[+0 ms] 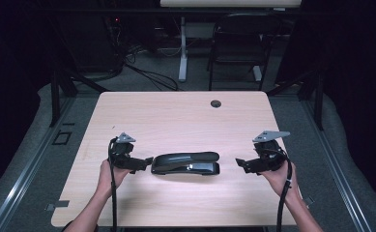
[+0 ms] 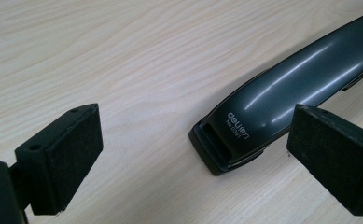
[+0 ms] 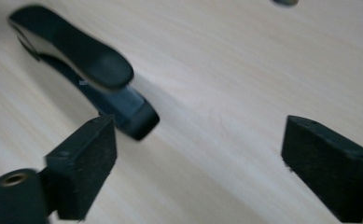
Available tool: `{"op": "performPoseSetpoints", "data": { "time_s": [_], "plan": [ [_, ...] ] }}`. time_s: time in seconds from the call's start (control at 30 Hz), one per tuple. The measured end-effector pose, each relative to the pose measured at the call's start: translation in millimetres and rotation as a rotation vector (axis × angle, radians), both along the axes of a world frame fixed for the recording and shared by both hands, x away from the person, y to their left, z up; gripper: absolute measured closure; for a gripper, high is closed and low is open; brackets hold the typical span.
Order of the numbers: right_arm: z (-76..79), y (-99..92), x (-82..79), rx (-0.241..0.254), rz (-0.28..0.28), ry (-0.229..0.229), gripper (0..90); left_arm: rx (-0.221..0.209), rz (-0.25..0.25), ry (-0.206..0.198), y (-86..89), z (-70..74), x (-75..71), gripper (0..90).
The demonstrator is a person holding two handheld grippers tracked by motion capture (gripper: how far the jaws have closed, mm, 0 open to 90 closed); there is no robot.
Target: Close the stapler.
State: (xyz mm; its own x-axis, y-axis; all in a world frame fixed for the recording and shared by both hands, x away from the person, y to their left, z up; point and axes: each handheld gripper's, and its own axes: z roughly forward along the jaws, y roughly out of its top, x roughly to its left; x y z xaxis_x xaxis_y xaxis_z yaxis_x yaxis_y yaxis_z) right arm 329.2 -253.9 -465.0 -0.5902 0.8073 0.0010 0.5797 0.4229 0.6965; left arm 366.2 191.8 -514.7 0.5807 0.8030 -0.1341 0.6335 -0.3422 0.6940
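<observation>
Stapler lay flat on the tabletop, near the person's edge, long axis running left-right between the 2 grippers. It looked closed, top arm down on the base.

Left gripper sat just at the stapler's left end, jaws released and spread wide. In the left gripper view the branded end of the stapler was ahead and off toward the right pad, not centred, with no pad contact visible.

Right gripper was well apart from the stapler's right end, jaws released, nothing between them. In the right gripper view the stapler sat ahead and to the left, beyond the left pad. That frame was blurred, so fine detail was not readable.

My read: the step in hand was getting a grip on the stapler, and neither side had one yet.

How to do it well, as I judged it:
- Centre the body between the pads before closing; the left was offset.
- Grip across the narrow sides, low on the base, so the glossy curved top arm can't slip out.
- Close 1 gripper first and use the other to steady the far end.
- Keep it level on lift; grabbing the top arm alone risked it hinging open.
</observation>
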Motion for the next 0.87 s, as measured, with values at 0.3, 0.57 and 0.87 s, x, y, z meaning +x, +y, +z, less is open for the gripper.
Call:
{"op": "performPoseSetpoints", "data": {
  "time_s": [0.3, 0.57, 0.87],
  "plan": [
    [-26.9, -28.8, -6.3, -0.037, -0.028, 0.113, 1.5, -0.006, -0.002, 0.007, 1.2, -0.5, 0.3, 3.7],
    [-52.6, -48.7, -1.2, -0.037, -0.062, 0.234, 0.0, 0.002, -0.009, 0.012, 1.5, -0.7, 1.1, 3.8],
    [-65.0, -50.2, 7.3, -0.054, -0.043, 0.326, 0.0, 0.019, -0.011, 0.006, 0.0, -2.6, 2.6, 3.8]
  ]
}}
